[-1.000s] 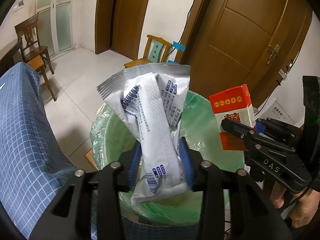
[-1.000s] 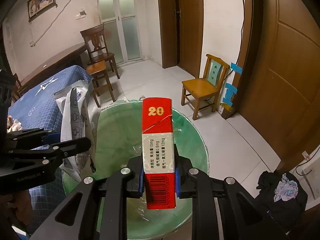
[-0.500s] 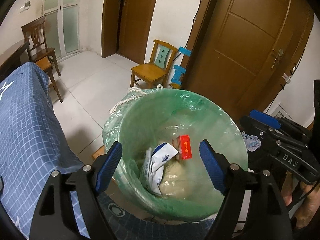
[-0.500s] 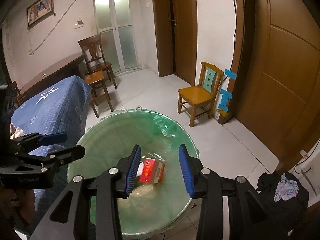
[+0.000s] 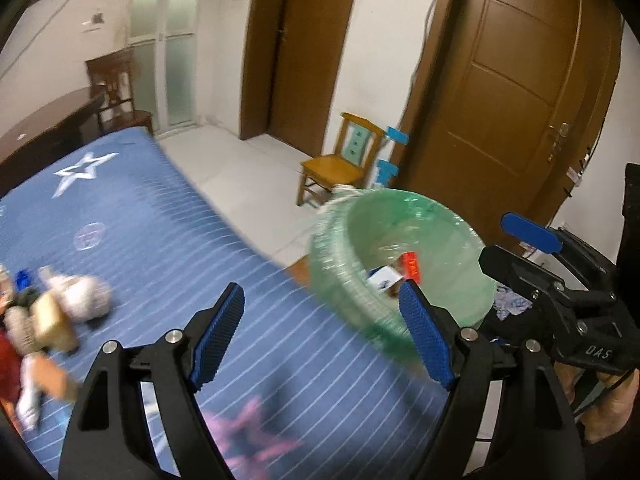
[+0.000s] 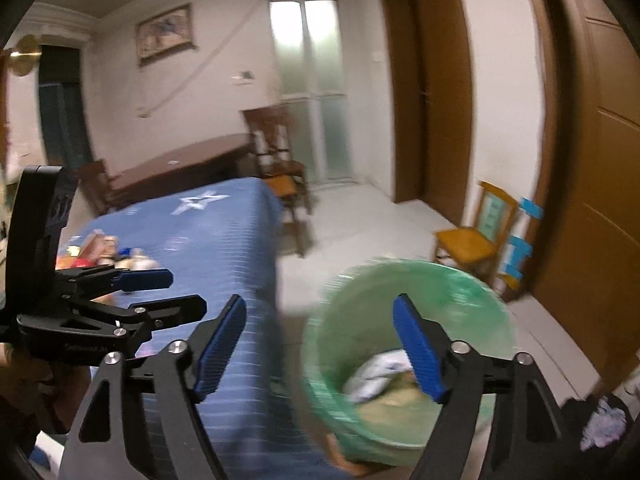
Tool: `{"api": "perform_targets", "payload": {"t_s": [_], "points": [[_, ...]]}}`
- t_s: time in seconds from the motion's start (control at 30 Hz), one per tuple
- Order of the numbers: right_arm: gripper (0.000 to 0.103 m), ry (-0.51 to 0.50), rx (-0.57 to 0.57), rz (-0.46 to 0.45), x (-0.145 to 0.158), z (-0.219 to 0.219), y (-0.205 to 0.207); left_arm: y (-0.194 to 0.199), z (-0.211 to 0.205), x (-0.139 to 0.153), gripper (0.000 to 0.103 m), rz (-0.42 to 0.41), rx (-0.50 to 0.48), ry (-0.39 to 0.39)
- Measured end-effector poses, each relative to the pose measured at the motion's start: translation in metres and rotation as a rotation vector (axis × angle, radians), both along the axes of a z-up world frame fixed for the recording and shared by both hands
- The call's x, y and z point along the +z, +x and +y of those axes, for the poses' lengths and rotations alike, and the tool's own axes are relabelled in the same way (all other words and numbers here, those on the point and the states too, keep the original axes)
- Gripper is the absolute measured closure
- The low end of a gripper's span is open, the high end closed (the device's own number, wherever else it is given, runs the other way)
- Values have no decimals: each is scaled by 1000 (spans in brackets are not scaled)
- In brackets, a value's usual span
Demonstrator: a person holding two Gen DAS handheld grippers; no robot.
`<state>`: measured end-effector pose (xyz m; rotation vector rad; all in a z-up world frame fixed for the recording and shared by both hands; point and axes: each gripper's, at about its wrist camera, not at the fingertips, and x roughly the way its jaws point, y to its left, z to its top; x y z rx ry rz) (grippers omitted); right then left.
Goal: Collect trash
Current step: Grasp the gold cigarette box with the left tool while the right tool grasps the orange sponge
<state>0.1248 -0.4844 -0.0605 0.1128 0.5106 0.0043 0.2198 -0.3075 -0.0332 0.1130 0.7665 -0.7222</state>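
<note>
The green-lined bin [image 5: 440, 232] stands on the floor beside the bed, right of my left gripper [image 5: 320, 292]. In it lie a red box [image 5: 412, 266] and a white printed wrapper [image 5: 384, 278]. The left gripper is open over the blue bedspread with nothing between its fingers. My right gripper [image 6: 320, 302] hangs between bed and bin [image 6: 472, 280]; its jaws are opening and hold nothing. The wrapper [image 6: 380, 372] shows blurred inside. Each gripper also appears in the other's view: right gripper [image 5: 508, 246], left gripper [image 6: 184, 291]. A blurred pile of trash [image 5: 52, 312] lies on the bed's left.
The blue star-patterned bedspread [image 5: 180, 232] fills the left. A yellow wooden chair [image 5: 340, 168] stands by the brown doors [image 5: 500, 100] behind the bin. A dark table [image 6: 180, 168] and a dark chair [image 6: 280, 160] stand beyond the bed. Dark clothes [image 6: 600, 424] lie on the floor.
The left gripper let go of the white wrapper and the right of the red box; both now lie in the bin. Both grippers opened and swung left toward the bed.
</note>
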Motion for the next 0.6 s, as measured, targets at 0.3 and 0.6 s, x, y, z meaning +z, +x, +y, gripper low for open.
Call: {"api": "perform_targets", "payload": {"t_s": [0.3, 0.6], "points": [[17, -2, 202, 8, 4, 104, 27, 4, 157, 39, 27, -69, 216, 4], [17, 0, 345, 68, -10, 183, 59, 80, 364, 9, 27, 45, 633, 40]]}}
